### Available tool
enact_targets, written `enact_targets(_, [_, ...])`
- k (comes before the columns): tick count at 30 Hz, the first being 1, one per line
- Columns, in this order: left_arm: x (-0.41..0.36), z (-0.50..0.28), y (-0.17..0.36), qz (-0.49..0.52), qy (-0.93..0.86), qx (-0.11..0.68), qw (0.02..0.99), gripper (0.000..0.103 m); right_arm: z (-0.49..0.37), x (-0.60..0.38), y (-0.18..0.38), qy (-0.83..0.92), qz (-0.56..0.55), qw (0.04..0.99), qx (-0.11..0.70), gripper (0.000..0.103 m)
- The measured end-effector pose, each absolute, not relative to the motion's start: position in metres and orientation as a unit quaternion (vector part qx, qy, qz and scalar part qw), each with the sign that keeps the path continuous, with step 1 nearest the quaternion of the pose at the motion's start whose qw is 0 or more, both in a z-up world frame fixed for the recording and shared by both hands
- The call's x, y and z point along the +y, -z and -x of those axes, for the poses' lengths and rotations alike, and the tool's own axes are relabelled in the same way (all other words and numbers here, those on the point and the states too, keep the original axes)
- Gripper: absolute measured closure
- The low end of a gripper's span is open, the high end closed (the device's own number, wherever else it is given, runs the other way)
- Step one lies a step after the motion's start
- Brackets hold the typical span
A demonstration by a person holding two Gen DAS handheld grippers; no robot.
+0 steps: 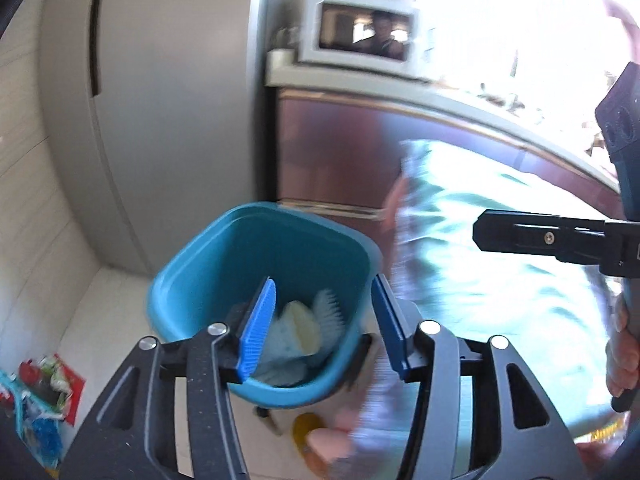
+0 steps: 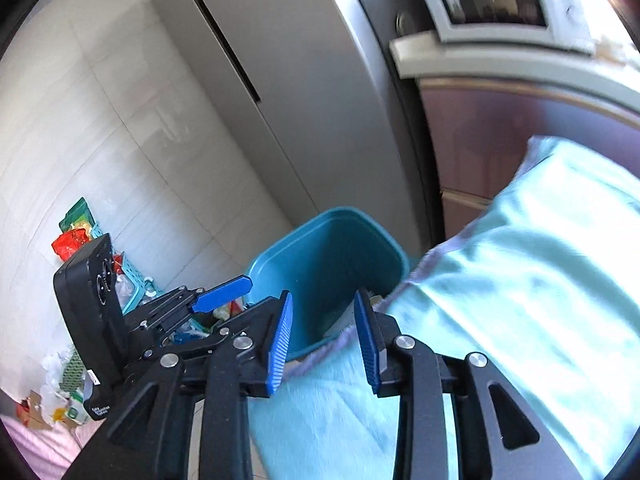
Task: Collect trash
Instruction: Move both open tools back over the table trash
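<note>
**Both grippers open over the teal bin**

The left gripper (image 1: 320, 324) hangs above a teal bin (image 1: 200, 280) on the pale tiled floor (image 1: 108, 300), its blue pads apart with nothing between them. Inside the bin lie pale scraps of trash (image 1: 300, 328), yellowish and light blue. The right gripper (image 2: 322, 340) also stands with its pads apart and empty, pointing at the same bin from the other side. A light green cloth (image 2: 520, 264) lies just right of the bin, its edge near the rim. Colourful wrappers (image 2: 76, 236) sit in a heap further left by the grey fridge (image 2: 288, 80).
</note>
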State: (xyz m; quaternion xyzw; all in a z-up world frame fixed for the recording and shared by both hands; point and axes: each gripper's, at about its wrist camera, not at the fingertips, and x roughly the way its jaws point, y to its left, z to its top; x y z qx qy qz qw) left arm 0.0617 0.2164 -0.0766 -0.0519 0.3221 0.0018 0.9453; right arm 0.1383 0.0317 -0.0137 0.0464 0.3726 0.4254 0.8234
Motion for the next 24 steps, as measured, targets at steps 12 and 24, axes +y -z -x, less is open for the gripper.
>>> enact_targets(12, [0.076, -0.039, 0.062, 0.008, 0.204, 0.308, 0.929, 0.044, -0.082, -0.116, -0.009, -0.308, -0.084, 0.893, 0.317, 0.063])
enact_targets(24, [-0.031, -0.029, 0.080, -0.001, 0.336, 0.352, 0.874, 0.041, -0.046, -0.241, 0.020, -0.171, -0.154, 0.919, 0.320, 0.062])
